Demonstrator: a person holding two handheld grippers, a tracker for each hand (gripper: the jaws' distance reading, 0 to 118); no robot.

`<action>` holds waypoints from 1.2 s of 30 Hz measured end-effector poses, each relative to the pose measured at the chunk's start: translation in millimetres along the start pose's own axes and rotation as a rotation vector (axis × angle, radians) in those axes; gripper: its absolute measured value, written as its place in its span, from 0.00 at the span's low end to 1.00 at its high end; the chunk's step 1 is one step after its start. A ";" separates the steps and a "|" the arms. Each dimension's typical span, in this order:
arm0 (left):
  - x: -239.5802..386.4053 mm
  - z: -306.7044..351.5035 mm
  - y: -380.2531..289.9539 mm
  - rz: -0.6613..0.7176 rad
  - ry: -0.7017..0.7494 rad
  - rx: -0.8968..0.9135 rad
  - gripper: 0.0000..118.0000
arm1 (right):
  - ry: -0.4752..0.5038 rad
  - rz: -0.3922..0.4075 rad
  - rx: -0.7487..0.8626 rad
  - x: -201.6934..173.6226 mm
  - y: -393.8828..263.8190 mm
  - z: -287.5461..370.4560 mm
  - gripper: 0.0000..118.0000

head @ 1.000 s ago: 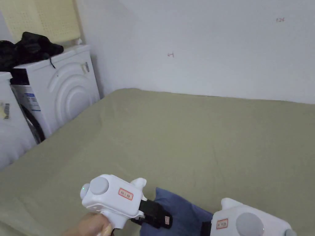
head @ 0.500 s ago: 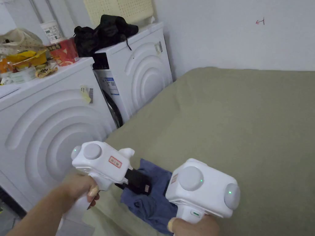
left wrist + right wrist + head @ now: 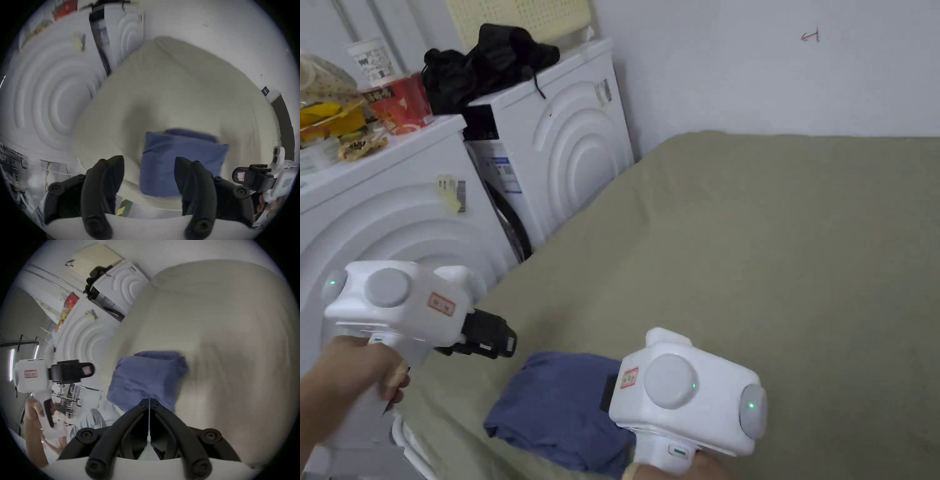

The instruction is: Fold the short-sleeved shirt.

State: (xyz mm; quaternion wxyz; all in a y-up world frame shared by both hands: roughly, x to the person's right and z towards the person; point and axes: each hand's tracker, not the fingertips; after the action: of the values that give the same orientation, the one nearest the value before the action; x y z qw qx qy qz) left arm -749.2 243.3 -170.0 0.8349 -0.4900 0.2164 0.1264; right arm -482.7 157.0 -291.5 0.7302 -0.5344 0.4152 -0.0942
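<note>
Head view: a blue short-sleeved shirt, folded into a compact bundle, lies at the near left corner of a bed covered in an olive-green sheet. The right gripper sits at the shirt's right edge; its white body hides the fingers, so their hold cannot be judged here. The left gripper is held up to the left of the bed, apart from the shirt, by a hand. Two white washing machines stand along the bed's left side, the nearer washing machine carrying a red cup and snack packets, the farther washing machine with a heap of black clothing on top.

Left gripper view: the two black fingers stand wide apart with nothing between them. Beyond the gap lies the folded shirt on the bed corner. The right gripper shows at the right edge, near the shirt's right side; whether it touches the cloth is not clear from here.

Right gripper view: the black fingers meet at their tips, closed tight against the near edge of the shirt, with the cloth bunching right at the tips. The rest of the bundle rests on the bed. The left gripper hangs to the left, clear of the shirt, in front of the nearer washing machine, its handle in a hand.
</note>
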 end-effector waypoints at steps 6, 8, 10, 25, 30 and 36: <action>148.6 39.2 -25.4 -0.073 -0.118 0.178 0.04 | -0.089 0.061 0.123 75.6 -7.0 106.3 0.01; 205.1 33.8 -40.3 -0.113 -0.124 0.201 0.01 | -0.164 0.065 0.169 110.9 -13.8 146.3 0.01; 272.0 35.3 -58.2 -0.183 -0.104 0.227 0.00 | -0.248 0.062 0.212 151.3 -23.9 186.1 0.01; 576.7 61.6 -207.0 -0.270 -0.331 0.401 0.00 | -0.744 0.011 0.438 382.4 -146.7 435.5 0.01; 586.9 84.1 -202.6 -0.313 -0.263 0.559 0.00 | -0.798 0.057 0.546 388.7 -147.1 458.8 0.01; 562.3 109.7 -187.9 -0.183 -0.240 0.659 0.71 | -0.892 0.195 0.787 376.2 -146.7 488.4 0.67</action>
State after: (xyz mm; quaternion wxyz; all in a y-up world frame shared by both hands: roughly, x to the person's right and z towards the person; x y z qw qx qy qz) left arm -151.9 246.8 -252.5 0.9754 -0.1934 0.1009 0.0312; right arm 147.3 220.9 -314.6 0.9821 -0.1716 0.0498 0.0600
